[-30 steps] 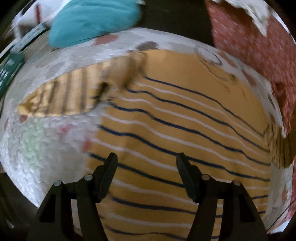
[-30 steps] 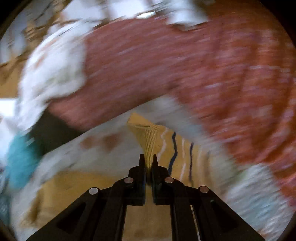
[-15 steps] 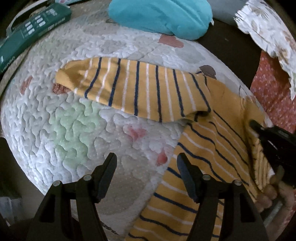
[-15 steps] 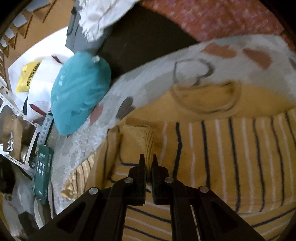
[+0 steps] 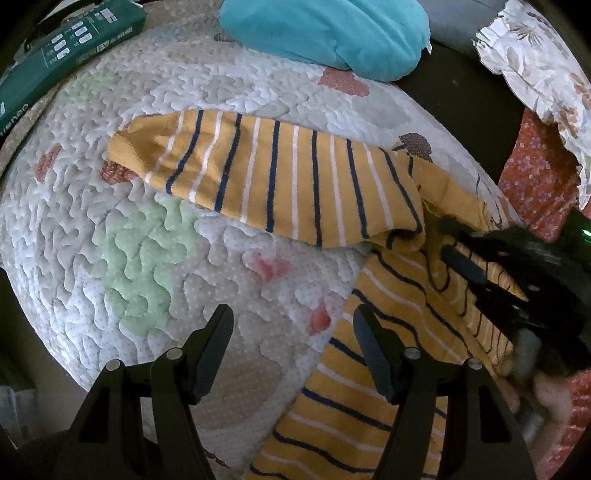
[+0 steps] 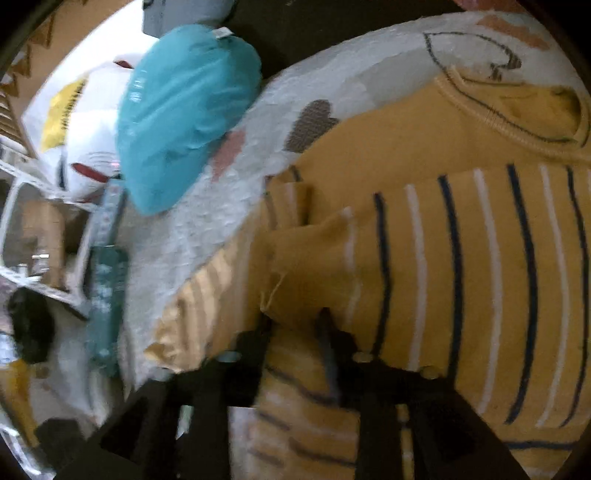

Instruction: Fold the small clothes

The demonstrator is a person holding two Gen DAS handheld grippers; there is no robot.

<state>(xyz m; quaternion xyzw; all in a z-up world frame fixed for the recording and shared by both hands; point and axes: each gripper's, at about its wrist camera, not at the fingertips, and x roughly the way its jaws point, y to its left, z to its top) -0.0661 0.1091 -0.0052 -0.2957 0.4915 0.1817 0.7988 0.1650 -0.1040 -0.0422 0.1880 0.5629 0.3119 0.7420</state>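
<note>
One yellow striped top (image 5: 295, 184), banded in navy and white, lies spread on a quilted white mat (image 5: 147, 258) patterned with pink, green and grey shapes. One sleeve (image 5: 258, 177) reaches out flat across the mat in the left wrist view, while the other sleeve's cuff (image 6: 310, 266) sits folded inward over the striped chest in the right wrist view, with the ribbed neckline (image 6: 517, 122) beyond it. Two handheld grippers work the garment. The left gripper (image 5: 291, 347) hangs over the mat with its jaws spread wide and nothing between them; one finger is over bare quilting, the other over the top's edge. The right gripper (image 6: 295, 328) is blurred, its jaws opening right at the folded cuff; the fabric lies at the tips, but the pads no longer appear to pinch it. Seen from the left wrist camera, that same gripper rests low on the garment, with part of a person's hand (image 5: 546, 384) behind it. One teal cushion (image 5: 325, 29) sits at the mat's far edge, and one dark green box (image 5: 62, 51) bears white printing too small and skewed to read. One floral cloth (image 5: 546, 66) and one red patterned fabric (image 5: 535, 184) lie at the right.
</note>
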